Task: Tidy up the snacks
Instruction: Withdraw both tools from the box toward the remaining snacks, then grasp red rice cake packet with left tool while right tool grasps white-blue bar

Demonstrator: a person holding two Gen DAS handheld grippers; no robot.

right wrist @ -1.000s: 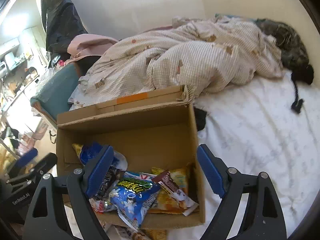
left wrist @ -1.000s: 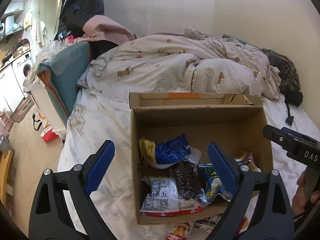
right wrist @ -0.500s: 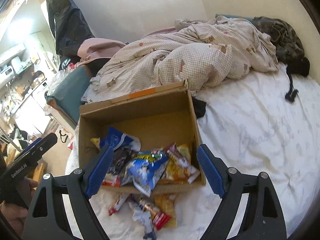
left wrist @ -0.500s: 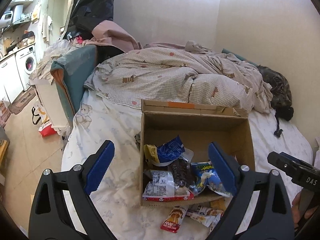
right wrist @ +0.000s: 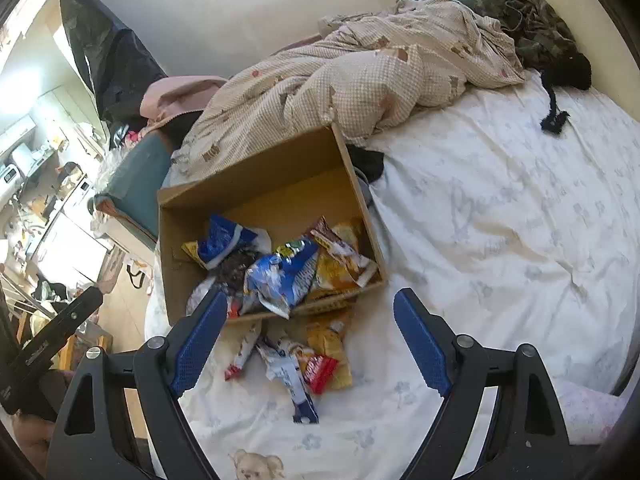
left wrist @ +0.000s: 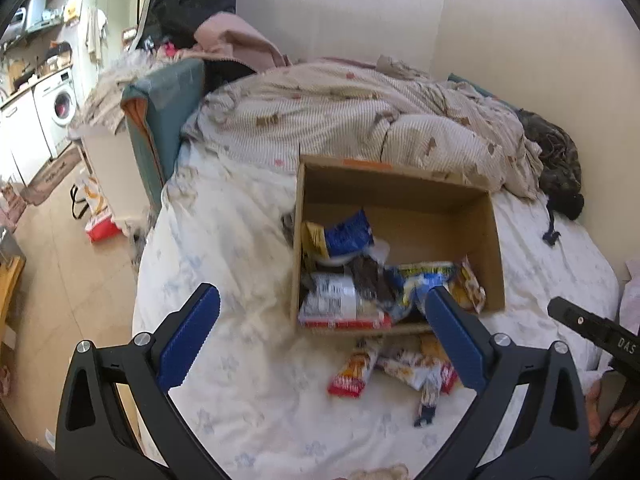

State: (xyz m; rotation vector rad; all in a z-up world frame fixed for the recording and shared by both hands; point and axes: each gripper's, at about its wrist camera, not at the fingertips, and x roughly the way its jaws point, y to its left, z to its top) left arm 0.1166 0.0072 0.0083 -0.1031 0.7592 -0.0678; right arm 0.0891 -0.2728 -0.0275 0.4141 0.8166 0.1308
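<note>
A brown cardboard box (left wrist: 400, 188) (right wrist: 256, 184) sits on the white bed, with several snack packets piled at its near side, among them a blue bag (left wrist: 346, 236) (right wrist: 280, 276). More loose packets (left wrist: 404, 368) (right wrist: 296, 360) lie on the sheet in front of it. My left gripper (left wrist: 324, 340) hangs above the sheet short of the box, its jaws opening, nothing between them. My right gripper (right wrist: 308, 340) is open over the loose packets, empty. Each view shows the other gripper's black body at its edge.
A crumpled checked duvet (left wrist: 360, 120) lies behind the box, and dark clothing (right wrist: 536, 32) is against the far wall. A teal cushion (left wrist: 168, 120) stands at the bed's left edge. Floor and a washing machine (left wrist: 60, 104) lie further left.
Both grippers have pulled back from the box, which now looks smaller and farther. Loose packets in front of it have come into view. The left jaws stand slightly wider.
</note>
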